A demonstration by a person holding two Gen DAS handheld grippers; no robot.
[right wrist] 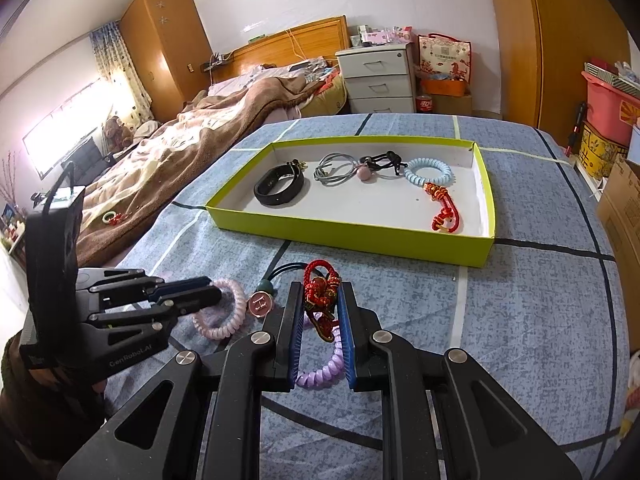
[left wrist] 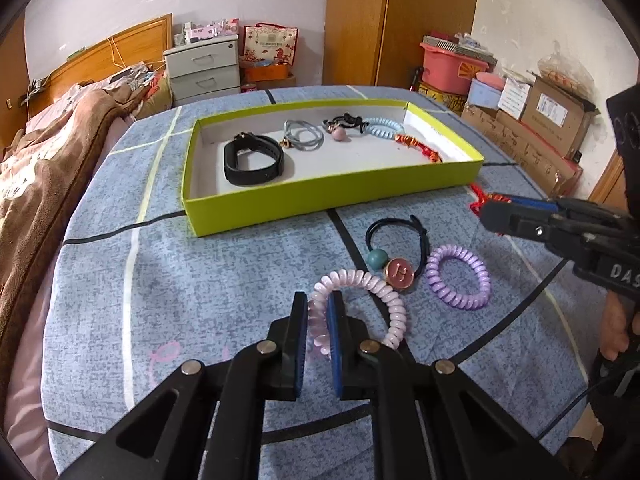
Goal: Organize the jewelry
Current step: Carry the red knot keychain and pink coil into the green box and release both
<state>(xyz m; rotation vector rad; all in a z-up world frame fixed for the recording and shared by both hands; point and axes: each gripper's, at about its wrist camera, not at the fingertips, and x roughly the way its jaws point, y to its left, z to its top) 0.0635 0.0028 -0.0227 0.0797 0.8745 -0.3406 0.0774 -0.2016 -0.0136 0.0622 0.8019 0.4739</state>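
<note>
Between the right hand-held gripper (right wrist: 320, 312) pads sits the red knotted bracelet (right wrist: 322, 296).

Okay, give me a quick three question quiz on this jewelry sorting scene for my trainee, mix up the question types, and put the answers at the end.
1. True or false: the black watch band lies inside the green tray.
2. Multiple choice: what does the right gripper hold? A) red knotted bracelet B) a silver spoon C) a yellow ribbon
3. Fill in: the left gripper is closed on the ____ spiral hair tie.

Key: 1 true; 2 A; 3 pink
</note>
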